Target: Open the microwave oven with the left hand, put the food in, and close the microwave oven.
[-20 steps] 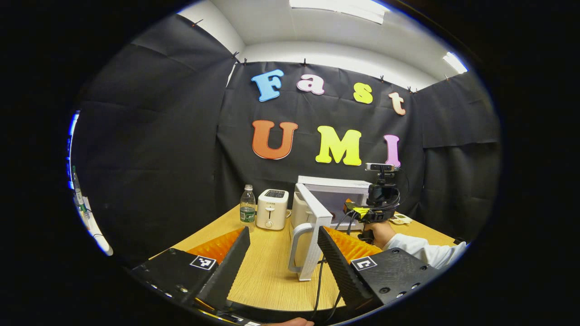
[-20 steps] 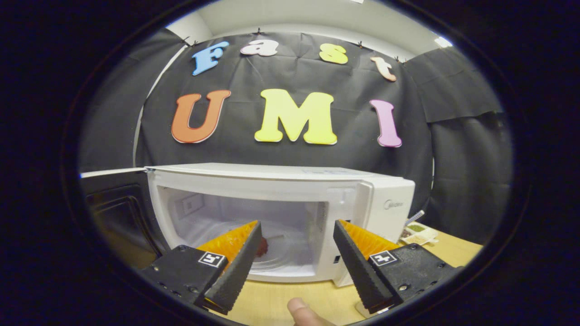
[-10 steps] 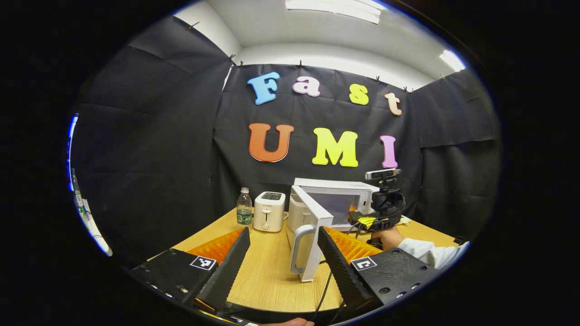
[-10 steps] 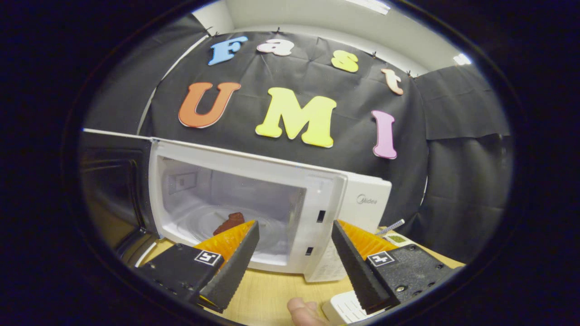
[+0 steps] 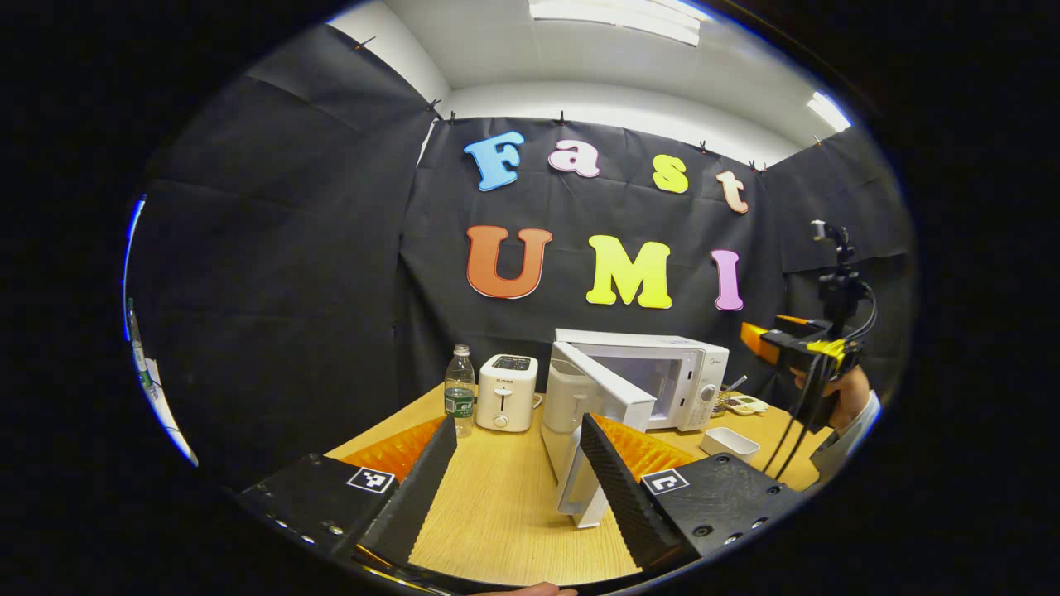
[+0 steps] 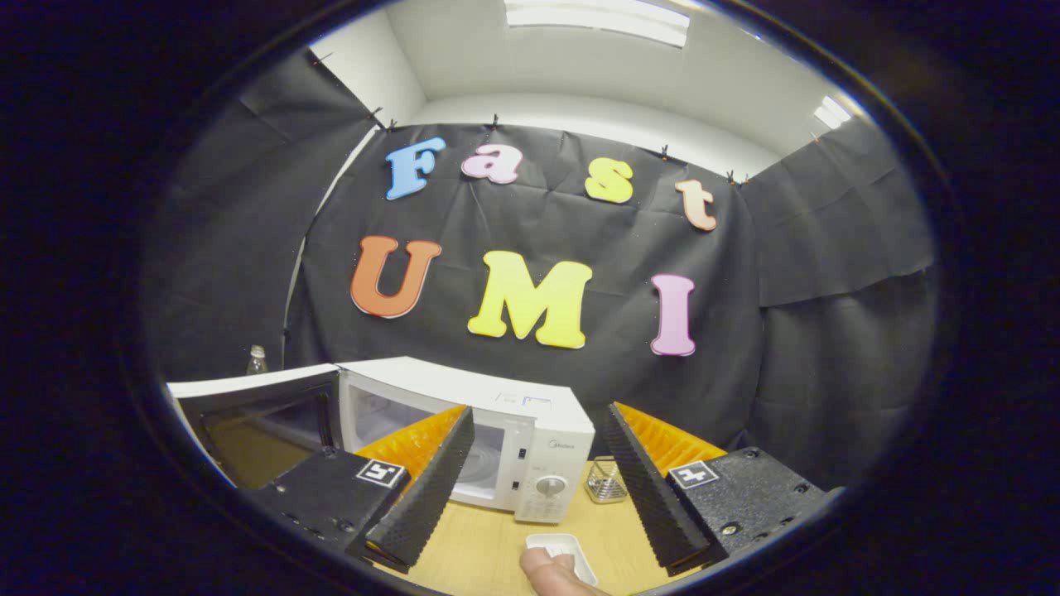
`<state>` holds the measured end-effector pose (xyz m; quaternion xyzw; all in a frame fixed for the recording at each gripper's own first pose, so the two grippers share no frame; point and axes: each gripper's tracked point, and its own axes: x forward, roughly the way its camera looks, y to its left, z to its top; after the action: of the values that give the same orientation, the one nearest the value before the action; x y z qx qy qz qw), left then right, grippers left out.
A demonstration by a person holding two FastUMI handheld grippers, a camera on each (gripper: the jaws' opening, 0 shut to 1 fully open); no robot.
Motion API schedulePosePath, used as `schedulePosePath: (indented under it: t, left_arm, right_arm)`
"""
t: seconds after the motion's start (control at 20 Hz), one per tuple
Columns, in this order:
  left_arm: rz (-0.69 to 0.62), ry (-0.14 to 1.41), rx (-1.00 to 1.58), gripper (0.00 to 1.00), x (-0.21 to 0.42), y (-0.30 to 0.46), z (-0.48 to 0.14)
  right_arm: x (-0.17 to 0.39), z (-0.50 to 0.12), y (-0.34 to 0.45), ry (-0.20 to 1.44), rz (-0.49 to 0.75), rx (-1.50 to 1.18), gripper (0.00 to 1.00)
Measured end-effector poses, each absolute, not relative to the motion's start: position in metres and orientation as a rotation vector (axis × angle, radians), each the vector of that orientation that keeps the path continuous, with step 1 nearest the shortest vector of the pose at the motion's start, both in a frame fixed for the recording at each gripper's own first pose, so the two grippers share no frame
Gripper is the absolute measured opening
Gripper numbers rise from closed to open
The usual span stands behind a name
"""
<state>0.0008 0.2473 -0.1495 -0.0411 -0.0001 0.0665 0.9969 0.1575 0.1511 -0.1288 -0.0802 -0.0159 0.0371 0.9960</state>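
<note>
The white microwave [image 5: 662,377] stands at the back of the wooden table with its door [image 5: 592,418] swung wide to the left. My left gripper [image 5: 517,488] is open and empty, low over the table in front of the door's handle. My right gripper [image 6: 538,488] is also open and empty, held high and back from the microwave [image 6: 530,439]. In the left gripper view, that right gripper [image 5: 766,343] hangs at the far right in a hand [image 5: 832,393]. The oven's cavity [image 6: 484,459] is partly hidden by a finger; I cannot make out food in it.
A white toaster [image 5: 507,393], a water bottle [image 5: 458,389] and a white jug [image 5: 567,397] stand left of the microwave. A small white tray [image 6: 563,550] and a metal mesh cup [image 6: 604,484] sit to its right. Black cloth walls close in the table.
My right gripper has pulled out of the microwave's mouth, rising up and back to the right, still open. A dark piece of food lay on the turntable half a second ago. The door stays open.
</note>
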Motion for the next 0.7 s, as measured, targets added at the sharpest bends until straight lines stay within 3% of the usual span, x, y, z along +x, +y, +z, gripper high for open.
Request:
schedulePosePath:
  t: [0.15, 0.2, 0.25, 0.4, 0.7]
  left_arm:
    - [0.096, -0.023, -0.079, 0.89, 0.005, 0.244, -0.143]
    - [0.114, -0.032, -0.071, 0.72, 0.01, 0.253, -0.14]
    - [0.118, -0.032, -0.066, 0.72, 0.015, 0.256, -0.144]
    - [0.081, 0.002, -0.06, 0.32, 0.024, 0.252, -0.156]
    - [0.118, 0.031, -0.025, 0.31, 0.051, 0.268, -0.185]
  right_arm:
    - [0.099, -0.092, 0.138, -0.032, 0.103, -0.109, 0.95]
    - [0.083, -0.082, 0.137, -0.032, 0.128, -0.08, 0.95]
    - [0.069, -0.072, 0.134, -0.035, 0.151, -0.057, 0.95]
    - [0.035, -0.056, 0.122, -0.022, 0.196, -0.021, 0.95]
    - [-0.005, -0.044, 0.116, -0.045, 0.242, -0.049, 0.95]
